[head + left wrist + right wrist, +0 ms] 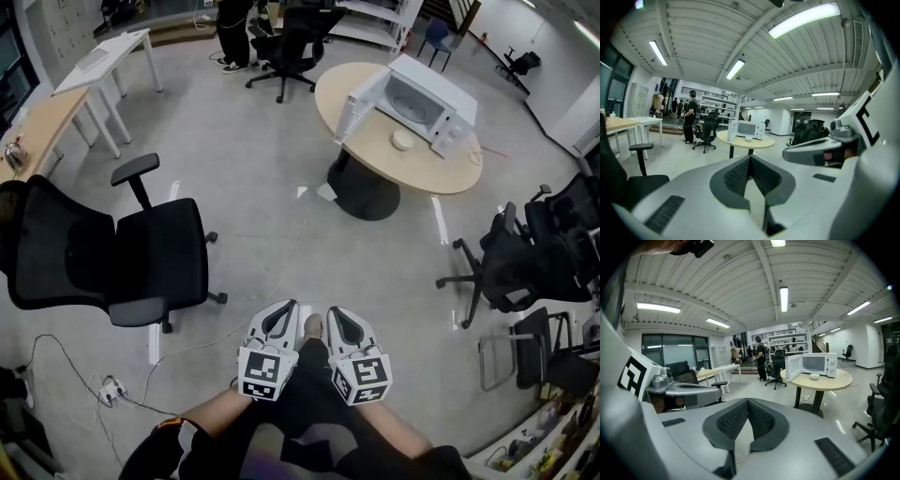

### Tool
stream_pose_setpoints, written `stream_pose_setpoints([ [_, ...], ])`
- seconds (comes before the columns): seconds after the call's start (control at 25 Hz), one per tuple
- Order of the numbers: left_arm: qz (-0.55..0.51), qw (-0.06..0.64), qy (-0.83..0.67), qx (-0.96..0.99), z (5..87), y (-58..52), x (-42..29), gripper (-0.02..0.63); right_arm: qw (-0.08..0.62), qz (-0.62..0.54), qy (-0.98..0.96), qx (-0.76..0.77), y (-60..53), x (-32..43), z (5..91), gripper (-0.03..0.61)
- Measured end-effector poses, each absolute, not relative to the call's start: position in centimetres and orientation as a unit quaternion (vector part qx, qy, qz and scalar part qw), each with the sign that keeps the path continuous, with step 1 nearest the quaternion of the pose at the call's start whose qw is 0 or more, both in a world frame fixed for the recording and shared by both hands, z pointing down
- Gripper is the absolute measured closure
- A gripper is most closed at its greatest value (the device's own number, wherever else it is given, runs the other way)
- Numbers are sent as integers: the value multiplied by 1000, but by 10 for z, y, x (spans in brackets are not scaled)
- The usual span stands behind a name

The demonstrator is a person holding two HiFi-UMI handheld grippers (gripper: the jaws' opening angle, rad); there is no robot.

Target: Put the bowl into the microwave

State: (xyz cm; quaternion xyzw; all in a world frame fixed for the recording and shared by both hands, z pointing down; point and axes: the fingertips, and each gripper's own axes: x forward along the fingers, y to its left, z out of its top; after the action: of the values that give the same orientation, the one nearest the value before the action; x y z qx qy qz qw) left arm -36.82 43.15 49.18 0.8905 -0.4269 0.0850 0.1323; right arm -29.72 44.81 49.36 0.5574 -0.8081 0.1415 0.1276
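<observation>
The left gripper and right gripper are closed, empty; I'd walk up to the bowl by the open microwave.

L gripper & R gripper are held low, side by side just in front of the person's body, tips pointing fwd. Both have jaws closed w/ nothing between (pads meet at the tips). Bare forearms angle inward, marker cubes face up.
</observation>
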Motion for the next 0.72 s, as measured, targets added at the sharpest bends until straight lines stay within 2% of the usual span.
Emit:
stream_pose_setpoints([
  [0.72, 113, 139, -444, 878, 493, 341, -299, 568, 116, 156, -826, 529, 344, -238, 496, 563],
])
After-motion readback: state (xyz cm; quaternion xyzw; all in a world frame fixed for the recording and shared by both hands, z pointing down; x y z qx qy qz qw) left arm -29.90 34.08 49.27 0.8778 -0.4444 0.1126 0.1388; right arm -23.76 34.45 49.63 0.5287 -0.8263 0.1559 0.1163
